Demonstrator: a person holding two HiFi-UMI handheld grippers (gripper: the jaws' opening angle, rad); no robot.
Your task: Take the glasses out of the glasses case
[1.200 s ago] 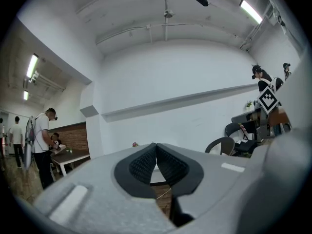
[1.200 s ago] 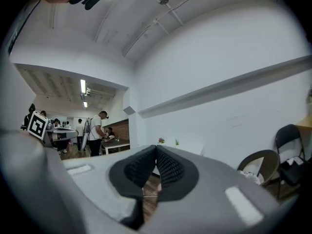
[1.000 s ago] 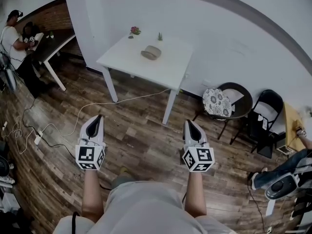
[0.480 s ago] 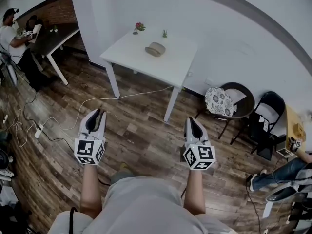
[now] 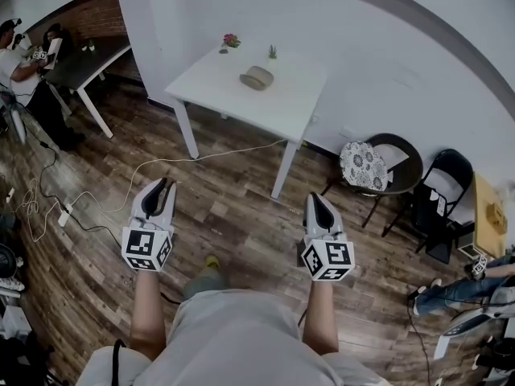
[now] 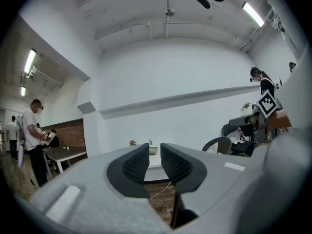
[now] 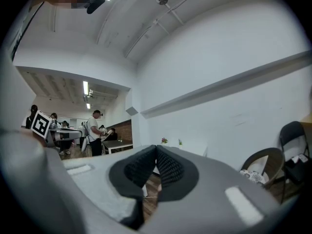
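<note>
Case (image 5: 257, 78) on tabletop (image 5: 294, 111), near far edge, well apart from 2 tools; lid state too small to tell. Left tool (image 5: 159, 185) slightly parted, empty. Right tool (image 5: 315, 200) clenched, empty. Risk: cable (image 5: 165, 165) crosses floor before tabletop, likely trip hazard on approach.

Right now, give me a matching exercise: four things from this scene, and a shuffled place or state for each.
Things:
1 glasses case
2 left gripper
3 right gripper
4 patterned cushion

Places or states:
A jaws together, empty
B on a dark chair
C on the white table
D jaws slightly apart, empty

Pairs: 1-C, 2-D, 3-A, 4-B
</note>
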